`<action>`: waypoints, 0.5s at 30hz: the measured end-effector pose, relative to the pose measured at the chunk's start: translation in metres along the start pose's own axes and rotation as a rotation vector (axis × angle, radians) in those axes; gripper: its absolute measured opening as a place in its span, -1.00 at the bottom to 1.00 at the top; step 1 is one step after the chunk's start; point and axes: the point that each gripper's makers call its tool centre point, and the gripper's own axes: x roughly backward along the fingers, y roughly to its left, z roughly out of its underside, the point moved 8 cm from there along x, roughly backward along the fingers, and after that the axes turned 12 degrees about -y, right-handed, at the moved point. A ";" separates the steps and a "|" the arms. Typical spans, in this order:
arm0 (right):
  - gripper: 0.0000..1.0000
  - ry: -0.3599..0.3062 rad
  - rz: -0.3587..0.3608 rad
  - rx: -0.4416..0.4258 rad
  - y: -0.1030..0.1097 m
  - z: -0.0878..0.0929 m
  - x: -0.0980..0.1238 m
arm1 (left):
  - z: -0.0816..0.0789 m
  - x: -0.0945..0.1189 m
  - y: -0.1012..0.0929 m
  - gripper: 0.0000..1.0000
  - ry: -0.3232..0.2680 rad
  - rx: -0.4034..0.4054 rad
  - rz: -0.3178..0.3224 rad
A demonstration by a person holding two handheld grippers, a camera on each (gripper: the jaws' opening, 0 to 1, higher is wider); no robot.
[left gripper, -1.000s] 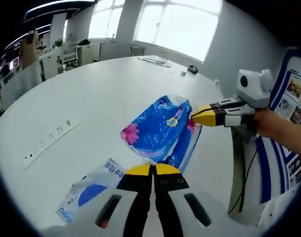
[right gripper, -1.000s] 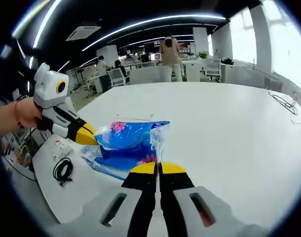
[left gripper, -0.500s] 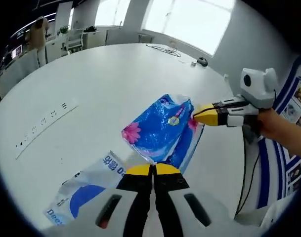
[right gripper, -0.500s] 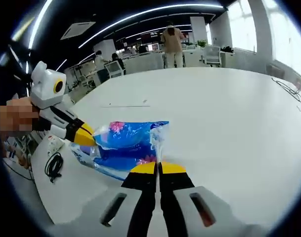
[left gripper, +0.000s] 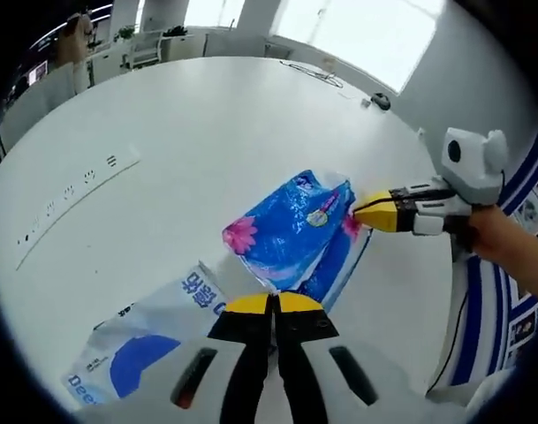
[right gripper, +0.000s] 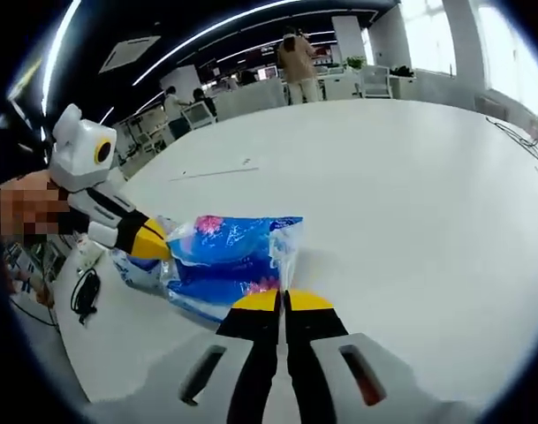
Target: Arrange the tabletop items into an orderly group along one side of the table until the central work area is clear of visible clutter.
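Note:
A blue tissue pack [left gripper: 291,231] with pink flowers is stretched between both grippers over the white table [left gripper: 189,132]. My left gripper [left gripper: 273,305] is shut on the wrapper at the pack's near end. My right gripper [left gripper: 375,212] comes in from the right, shut on the far end. In the right gripper view the same blue pack [right gripper: 229,256] sits in front of my right gripper [right gripper: 284,302], and my left gripper [right gripper: 149,245] holds it from the left. A second pack [left gripper: 149,340], white and blue, lies flat beside my left jaws.
A row of sockets [left gripper: 70,190] is set into the table at the left. A cable [left gripper: 322,72] and a mouse [left gripper: 381,102] lie at the far edge. A black cable [right gripper: 81,293] lies on a low surface beyond the table's edge. People [right gripper: 297,55] stand among desks behind.
Both grippers keep their hold on the blue pack. Both views have shifted a little, and more of the white and blue pack shows by my left jaws.

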 end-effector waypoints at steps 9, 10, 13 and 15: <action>-1.00 0.014 0.005 -0.017 -0.004 0.008 -0.007 | 0.005 -0.007 0.002 -1.00 0.025 0.012 -0.030; -1.00 0.019 0.007 -0.018 -0.004 0.010 -0.008 | 0.005 -0.007 0.002 -1.00 0.029 0.014 -0.035; -1.00 0.024 0.007 -0.024 -0.004 0.014 -0.009 | 0.006 -0.007 0.004 -1.00 0.034 0.026 -0.048; -1.00 0.024 0.010 -0.028 -0.003 0.015 -0.009 | 0.005 -0.008 0.004 -1.00 0.028 0.028 -0.053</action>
